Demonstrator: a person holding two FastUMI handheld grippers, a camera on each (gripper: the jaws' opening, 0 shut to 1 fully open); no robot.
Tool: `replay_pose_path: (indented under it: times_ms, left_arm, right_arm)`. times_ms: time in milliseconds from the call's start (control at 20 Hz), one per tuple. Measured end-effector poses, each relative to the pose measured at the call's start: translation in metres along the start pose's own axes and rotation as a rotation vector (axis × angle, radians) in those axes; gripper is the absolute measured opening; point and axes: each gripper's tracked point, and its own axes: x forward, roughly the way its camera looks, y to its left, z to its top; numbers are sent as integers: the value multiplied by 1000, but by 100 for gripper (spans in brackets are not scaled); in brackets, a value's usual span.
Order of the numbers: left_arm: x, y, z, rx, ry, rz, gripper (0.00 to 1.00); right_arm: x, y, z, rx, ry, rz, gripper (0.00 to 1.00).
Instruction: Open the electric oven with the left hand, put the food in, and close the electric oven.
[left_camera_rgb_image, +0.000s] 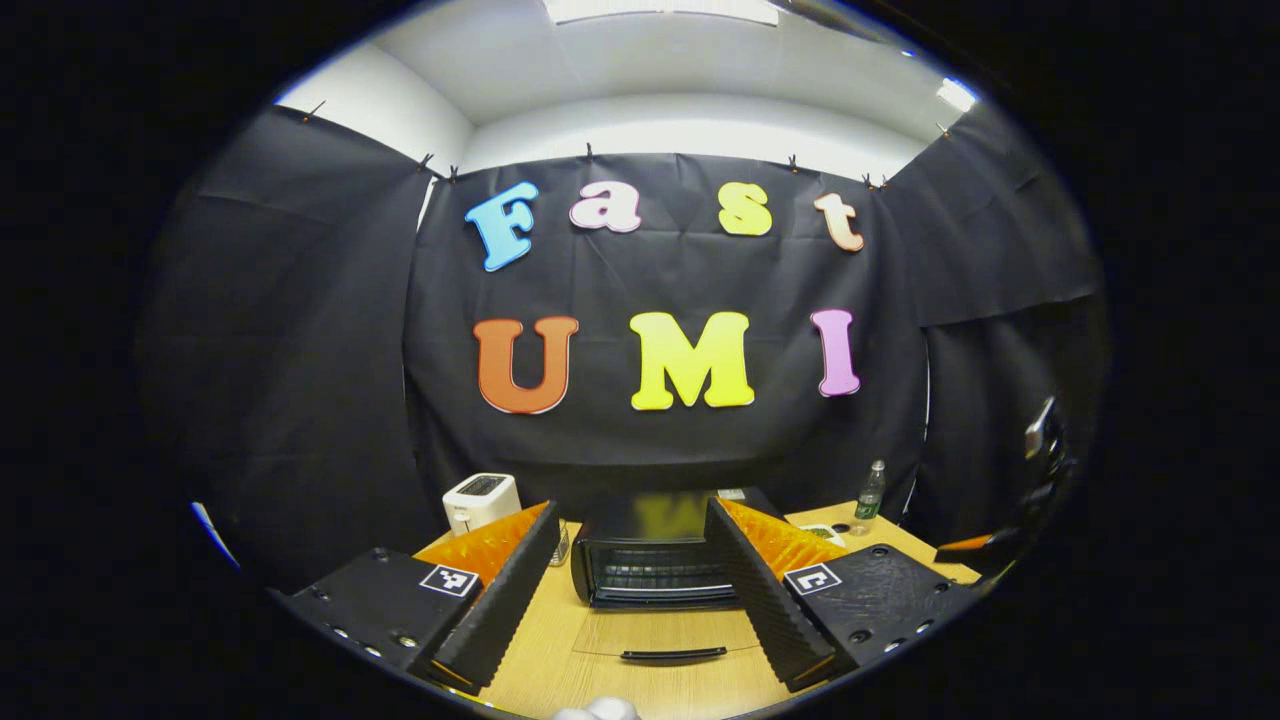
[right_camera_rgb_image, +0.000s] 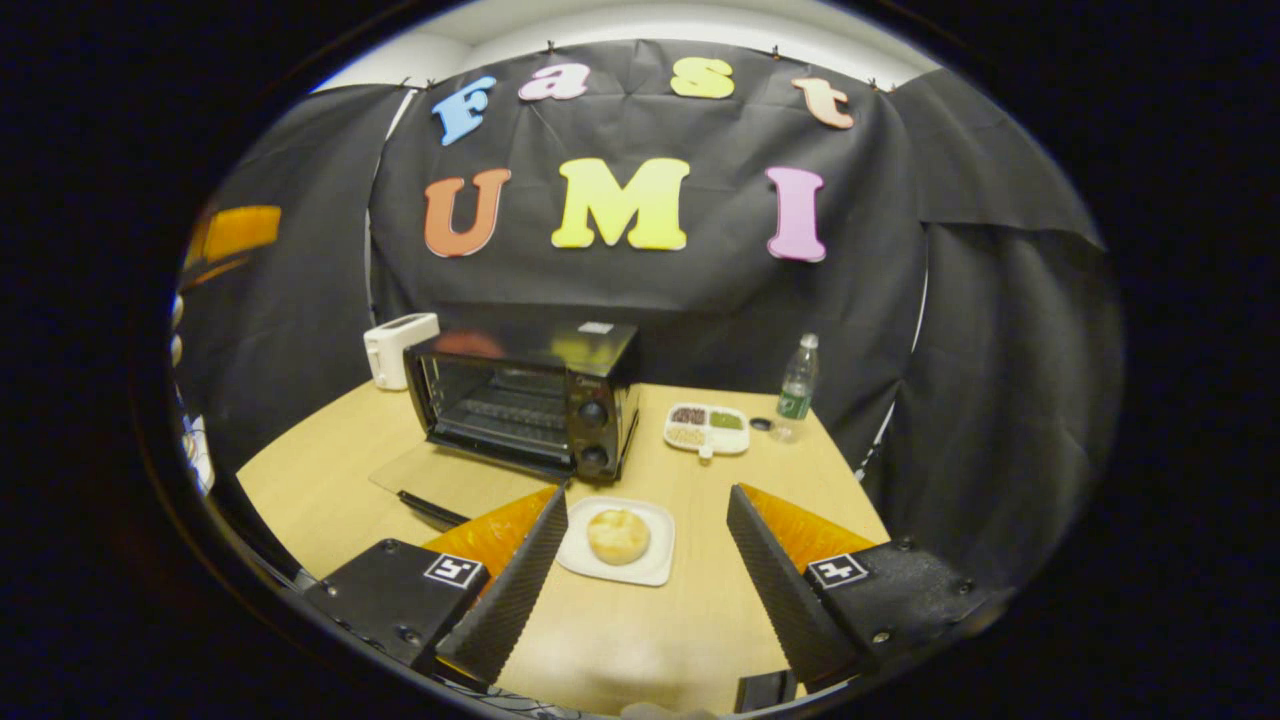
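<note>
On the pale wooden worktop (right_camera_rgb_image: 690, 600) the black electric oven (right_camera_rgb_image: 525, 405) stood open; both our grippers' jaws gaped empty. We judged the right gripper (right_camera_rgb_image: 645, 575) should straddle the round bun (right_camera_rgb_image: 618, 535) squarely, squeezing gently.

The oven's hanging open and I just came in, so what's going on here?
A person is working with a hand-held gripper in each hand. The electric oven stands on the wooden table with its glass door already folded down flat. Both grippers are open and hold nothing. The right hand-held gripper faces the bun on its white plate, beside the oven, so the food isn't in yet. The left hand-held gripper faces the oven mouth.
</note>
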Motion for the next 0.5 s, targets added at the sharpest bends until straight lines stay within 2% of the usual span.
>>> replay_pose_path:
  times_ms: [300, 500]
  left_arm:
    - [-10, -4, 19, 2, -14, -8, 95]
    - [-7, -3, 29, 9, -29, -6, 95]
  right_arm:
    - [74, 16, -57, 20, 106, 6, 100]
    - [123, 19, -80, 62, 165, 7, 99]
